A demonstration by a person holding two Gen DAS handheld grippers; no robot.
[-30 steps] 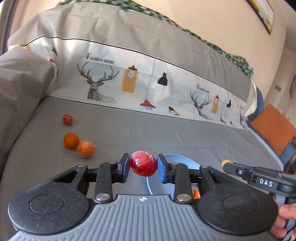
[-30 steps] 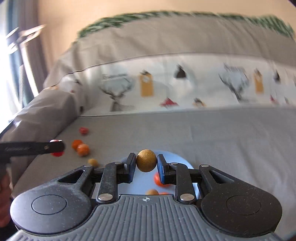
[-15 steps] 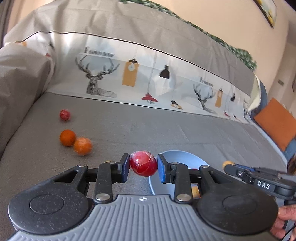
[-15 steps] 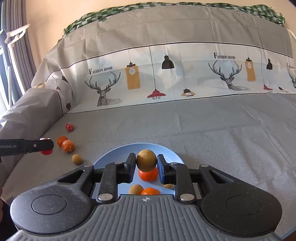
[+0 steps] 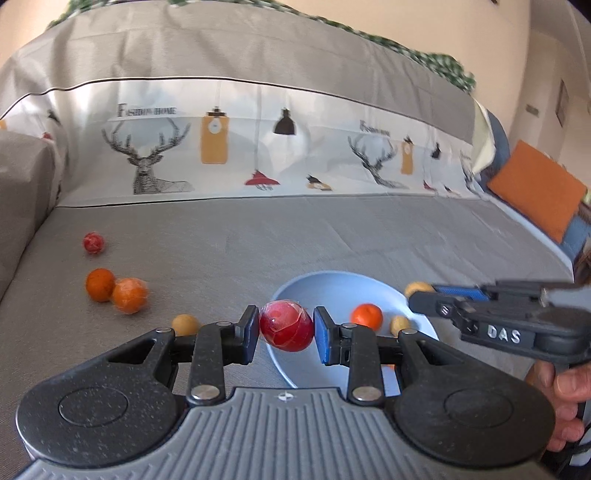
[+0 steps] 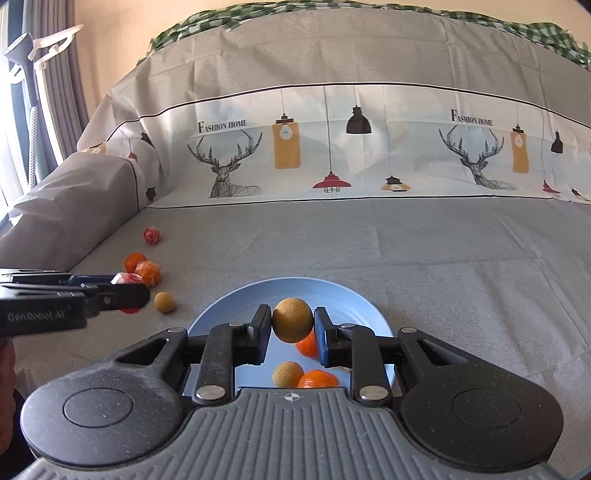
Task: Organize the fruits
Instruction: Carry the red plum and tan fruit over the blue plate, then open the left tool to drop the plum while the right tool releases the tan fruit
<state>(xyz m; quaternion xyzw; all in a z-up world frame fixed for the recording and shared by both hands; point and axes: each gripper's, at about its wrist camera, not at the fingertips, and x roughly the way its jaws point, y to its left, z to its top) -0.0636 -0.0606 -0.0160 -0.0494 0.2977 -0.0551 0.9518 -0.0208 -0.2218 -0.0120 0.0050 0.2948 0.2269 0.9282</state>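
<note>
A red fruit [image 5: 286, 325] is clamped in the left gripper [image 5: 286, 334] at the blue plate's [image 5: 325, 291] near edge. A tan fruit [image 5: 416, 287] is held over the plate by the right gripper [image 5: 424, 295].

This is a home, most likely a living room. A long sofa [image 6: 406, 236] fills both views, draped in a grey cover with a printed band [image 6: 332, 147] of deer, hanging lamps and the words "Fashion Home". A green checked cloth [image 6: 207, 22] lies along its top. An orange cushion [image 5: 535, 192] sits at the far end, and curtains [image 6: 62, 96] hang by a bright window.
</note>
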